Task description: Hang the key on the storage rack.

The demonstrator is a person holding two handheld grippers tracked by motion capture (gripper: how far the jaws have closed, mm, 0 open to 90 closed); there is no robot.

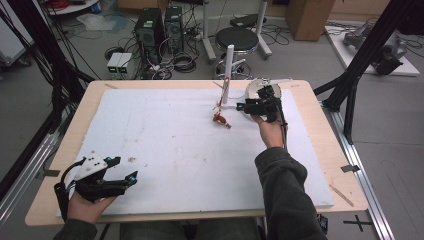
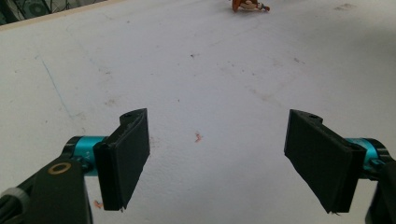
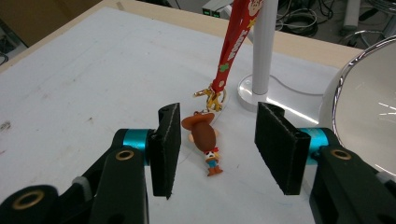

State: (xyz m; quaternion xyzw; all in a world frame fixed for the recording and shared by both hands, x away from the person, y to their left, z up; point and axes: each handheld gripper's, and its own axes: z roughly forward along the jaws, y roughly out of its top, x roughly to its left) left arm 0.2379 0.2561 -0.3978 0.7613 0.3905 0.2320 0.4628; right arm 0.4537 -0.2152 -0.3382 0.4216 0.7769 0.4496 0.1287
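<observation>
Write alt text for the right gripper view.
The right gripper stands with its two black jaws open on either side of a small cowboy figure keychain that lies on the white table cover, not pressed by either pad. Its red strap rises beside a white post.

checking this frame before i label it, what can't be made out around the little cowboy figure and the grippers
- Right gripper, high view: the hand and black body cover its jaws.
- Cowboy figure: a red speck in the high view; its face is too small in the right gripper view.
- Red strap: the top edge of the right gripper view cuts off where it hangs from the white stand.
- Left gripper: jaws apart, nothing between.
</observation>
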